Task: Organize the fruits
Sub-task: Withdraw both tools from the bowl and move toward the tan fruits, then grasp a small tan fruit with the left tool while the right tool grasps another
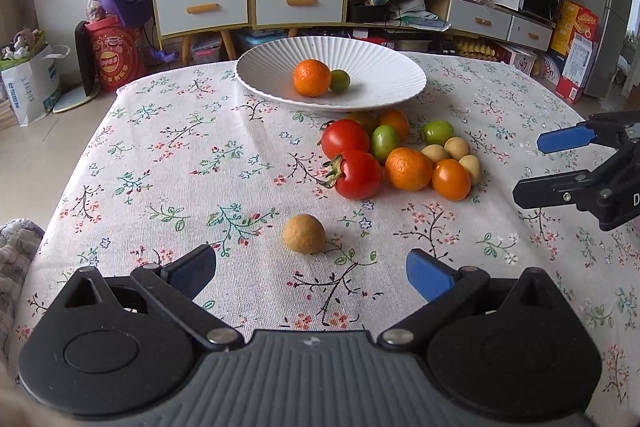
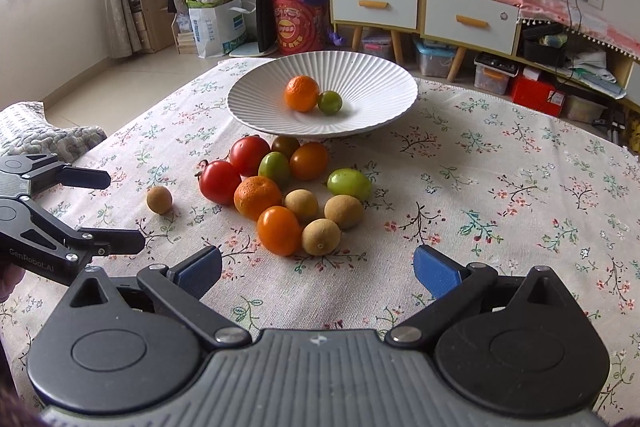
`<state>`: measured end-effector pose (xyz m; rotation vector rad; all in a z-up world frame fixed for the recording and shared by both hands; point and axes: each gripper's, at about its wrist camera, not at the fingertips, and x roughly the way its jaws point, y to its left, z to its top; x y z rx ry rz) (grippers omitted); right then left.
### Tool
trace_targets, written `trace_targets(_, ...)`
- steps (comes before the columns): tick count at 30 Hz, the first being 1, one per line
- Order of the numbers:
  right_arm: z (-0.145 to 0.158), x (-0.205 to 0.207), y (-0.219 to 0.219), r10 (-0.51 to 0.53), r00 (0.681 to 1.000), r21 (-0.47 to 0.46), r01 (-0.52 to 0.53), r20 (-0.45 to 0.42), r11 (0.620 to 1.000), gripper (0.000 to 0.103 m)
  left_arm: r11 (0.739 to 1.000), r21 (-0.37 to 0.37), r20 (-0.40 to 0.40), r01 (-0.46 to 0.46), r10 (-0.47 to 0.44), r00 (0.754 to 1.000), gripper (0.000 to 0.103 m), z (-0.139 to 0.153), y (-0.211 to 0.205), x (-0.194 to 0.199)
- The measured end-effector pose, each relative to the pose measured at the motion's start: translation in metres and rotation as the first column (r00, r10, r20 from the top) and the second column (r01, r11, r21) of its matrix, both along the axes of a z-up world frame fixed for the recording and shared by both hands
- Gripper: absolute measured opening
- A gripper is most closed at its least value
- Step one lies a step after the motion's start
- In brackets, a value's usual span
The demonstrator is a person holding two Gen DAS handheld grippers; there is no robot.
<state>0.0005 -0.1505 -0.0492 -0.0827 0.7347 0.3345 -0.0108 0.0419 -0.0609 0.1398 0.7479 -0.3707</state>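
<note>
Two grippers hover over the floral tablecloth in front of you, both with fingers spread wide and gripping nothing. Your left gripper points at a lone brown longan that sits apart from the rest, just ahead of its blue pads with bare cloth all round it. Your right gripper faces the main cluster of fruit, which lies between it and the white ribbed bowl.

Nearest the right gripper's fingers are an orange cherry tomato and three more longans, touching one another. Behind them sit a mandarin, two red tomatoes, a couple of green fruits and another orange one, packed close, so anything at the back is hemmed in by its neighbours. One larger green fruit sits at the cluster's right side, easier to approach.

You have plenty of open cloth to the right of the cluster and to the left of the lone longan. The table's far edge runs just behind the bowl; a grey textured cushion lies at the left edge.

The bowl holds one mandarin and one small green fruit, touching each other near its middle, with much of the bowl free.
</note>
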Motion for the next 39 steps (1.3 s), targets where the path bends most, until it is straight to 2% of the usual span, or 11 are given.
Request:
trace_targets(7,-0.014,0.001,0.000,0.020,1.000,-0.055,-0.021,-0.018,0.998,0.095,1.000,0.014,-0.014,0.007,-0.007,1.000,0.099,-0.010,0.000,-0.002)
trace_targets(15,-0.023,0.009,-0.005,-0.012,0.999,-0.085,0.009,-0.039,0.996,0.078,0.999,0.026,-0.019,0.021,-0.021,1.000,0.098,-0.017,-0.002,-0.002)
trace_targets(19,-0.024,0.011,-0.002,-0.002,1.000,-0.104,-0.001,-0.026,0.995,0.074,1.000,0.019,-0.012,0.021,-0.021,1.000,0.095,-0.017,-0.003,-0.001)
trace_targets(23,-0.022,0.016,0.001,0.011,1.000,-0.107,-0.013,-0.021,0.994,0.064,1.000,0.007,-0.003,0.031,-0.031,1.000,0.084,-0.015,-0.004,0.000)
trace_targets(27,-0.021,0.022,0.003,0.010,1.000,-0.108,-0.012,-0.014,0.994,0.059,0.999,0.003,0.000,0.038,-0.038,0.999,0.074,-0.013,-0.006,0.001)
trace_targets(35,-0.019,0.026,0.010,0.019,1.000,-0.120,-0.020,-0.007,0.993,0.048,1.000,-0.005,-0.001,0.019,-0.019,1.000,0.063,-0.011,-0.007,0.007)
trace_targets(39,-0.018,0.028,0.010,0.025,1.000,-0.120,-0.026,-0.011,0.992,0.043,1.000,-0.016,-0.010,0.000,0.000,1.000,0.055,-0.009,-0.006,0.011)
